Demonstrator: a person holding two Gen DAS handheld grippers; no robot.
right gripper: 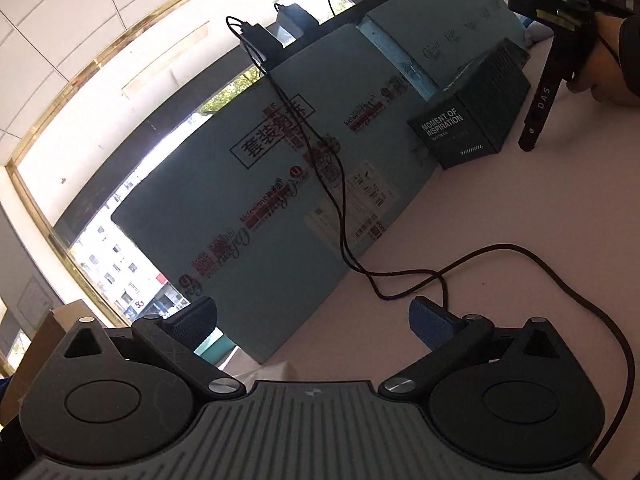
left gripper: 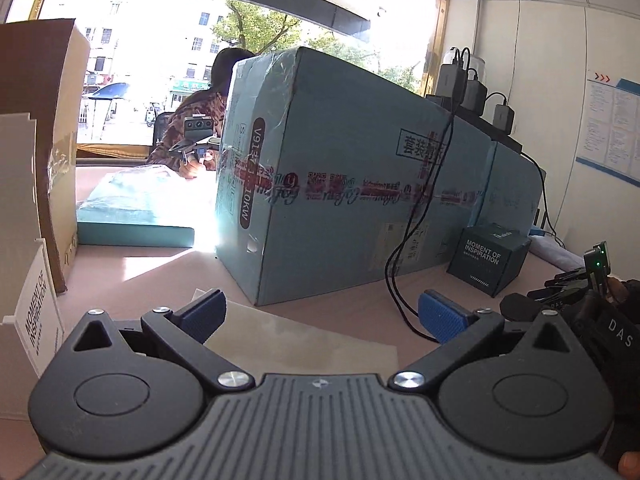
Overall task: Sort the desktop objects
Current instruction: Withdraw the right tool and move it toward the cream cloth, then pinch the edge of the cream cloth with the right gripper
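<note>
The left gripper (left gripper: 322,314) is held low over the bench, its 2 blue-padded fingers (left gripper: 440,316) spread wide with nothing between them. The right gripper (right gripper: 312,320) is likewise spread wide and empty, tilted so the scene slants in its view.

A small dark box (left gripper: 488,258) printed "MOMENT OF INSPIRATION" sits on the pinkish bench top (left gripper: 160,264), touching the long face of a large teal carton (left gripper: 340,184) toward the carton's right end. In the right wrist view the same dark box (right gripper: 468,120) appears ahead and to the right. A white box (left gripper: 38,312) with the same wording stands at the left edge of the left wrist view, next to a brown cardboard box (left gripper: 60,140).

A flat pale sheet (left gripper: 288,340) lies on the bench under the left gripper. 2 black cables (left gripper: 404,264) hang from chargers (left gripper: 460,80) on top of the carton and run down its face onto the bench, looping across the open surface ahead of the right gripper. The bench between the grippers and the carton is otherwise open.

Left of the carton lies a flat teal package (left gripper: 132,208). Beyond it a person (left gripper: 192,132) sits holding another gripper. A hand (right gripper: 608,64) with a device marked "DAS" shows at the upper right of the right wrist view.
</note>
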